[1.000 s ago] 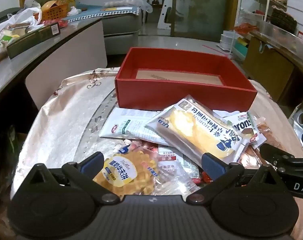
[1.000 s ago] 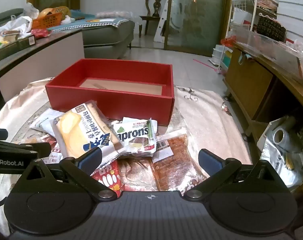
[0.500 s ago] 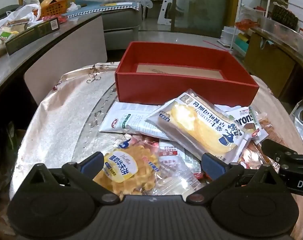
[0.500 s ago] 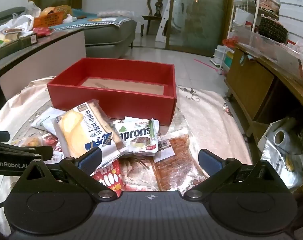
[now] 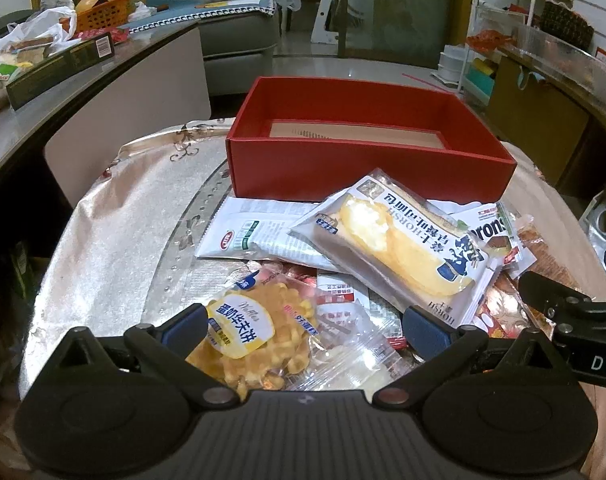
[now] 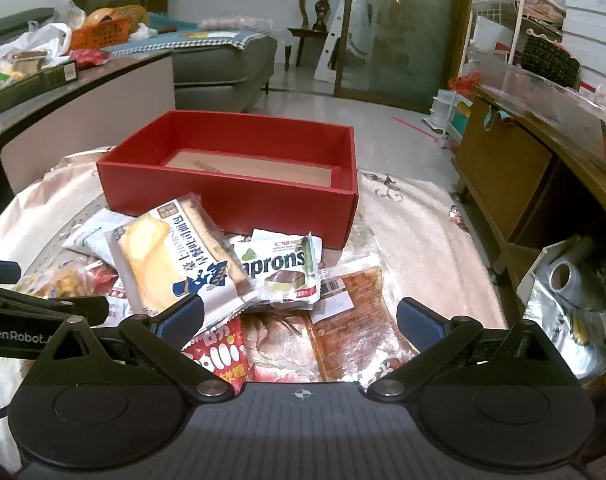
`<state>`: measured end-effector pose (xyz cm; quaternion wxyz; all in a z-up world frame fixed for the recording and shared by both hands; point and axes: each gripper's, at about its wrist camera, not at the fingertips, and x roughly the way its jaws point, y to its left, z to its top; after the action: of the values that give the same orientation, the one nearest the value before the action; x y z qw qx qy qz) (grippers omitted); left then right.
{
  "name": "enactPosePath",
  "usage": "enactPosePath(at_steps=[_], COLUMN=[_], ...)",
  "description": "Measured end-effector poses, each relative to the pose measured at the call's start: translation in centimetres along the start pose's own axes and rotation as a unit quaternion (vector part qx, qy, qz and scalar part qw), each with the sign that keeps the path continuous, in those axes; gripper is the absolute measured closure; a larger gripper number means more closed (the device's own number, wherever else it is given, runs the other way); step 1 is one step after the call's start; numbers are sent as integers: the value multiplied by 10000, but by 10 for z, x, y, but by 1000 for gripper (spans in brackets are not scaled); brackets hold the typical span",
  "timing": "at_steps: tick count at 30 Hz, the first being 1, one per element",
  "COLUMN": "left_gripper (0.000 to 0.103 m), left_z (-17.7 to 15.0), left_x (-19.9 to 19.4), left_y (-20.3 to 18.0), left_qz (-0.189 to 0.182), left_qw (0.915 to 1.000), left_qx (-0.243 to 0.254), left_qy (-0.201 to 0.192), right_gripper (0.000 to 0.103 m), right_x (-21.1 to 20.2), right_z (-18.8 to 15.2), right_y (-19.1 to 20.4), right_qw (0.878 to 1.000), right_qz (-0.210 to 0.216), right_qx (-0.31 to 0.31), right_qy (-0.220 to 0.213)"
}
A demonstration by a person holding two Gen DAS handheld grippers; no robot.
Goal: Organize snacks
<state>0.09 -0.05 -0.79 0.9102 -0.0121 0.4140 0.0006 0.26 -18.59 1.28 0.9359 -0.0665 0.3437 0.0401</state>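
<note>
An empty red box [image 5: 367, 152] [image 6: 239, 184] stands on a round table. In front of it lies a pile of snack packets: a yellow bread packet [image 5: 403, 248] [image 6: 175, 256] on top, a waffle packet [image 5: 255, 328], a white and green packet [image 5: 243, 236], an "Aprons" wafer [image 6: 287, 268] and a reddish dried-meat packet [image 6: 355, 320]. My left gripper [image 5: 303, 328] is open and empty just above the waffle packet. My right gripper [image 6: 299, 320] is open and empty over the red packets at the pile's near right.
The table wears a shiny cream cloth [image 5: 135, 216]. A long grey counter [image 5: 63, 92] with clutter runs along the left. A wooden cabinet [image 6: 511, 168] stands on the right, with a foil roll [image 6: 571, 280] on its low shelf.
Both grippers have risen and drawn back slightly, so the box and pile sit a little lower and farther in view. Nothing on the table has moved.
</note>
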Motion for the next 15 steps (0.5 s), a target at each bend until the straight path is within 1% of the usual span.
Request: enactPosePath(at_steps=[15], left_gripper=[4], left_z=[-1], left_x=[0], left_y=[0], left_qz=[0], left_qw=[10000], left_qx=[72], left_qy=[57], right_gripper=[0], right_x=[2], right_z=[0], right_y=[2], right_qw=[10000], right_qz=[-2], right_qx=[-84], right_qy=[25])
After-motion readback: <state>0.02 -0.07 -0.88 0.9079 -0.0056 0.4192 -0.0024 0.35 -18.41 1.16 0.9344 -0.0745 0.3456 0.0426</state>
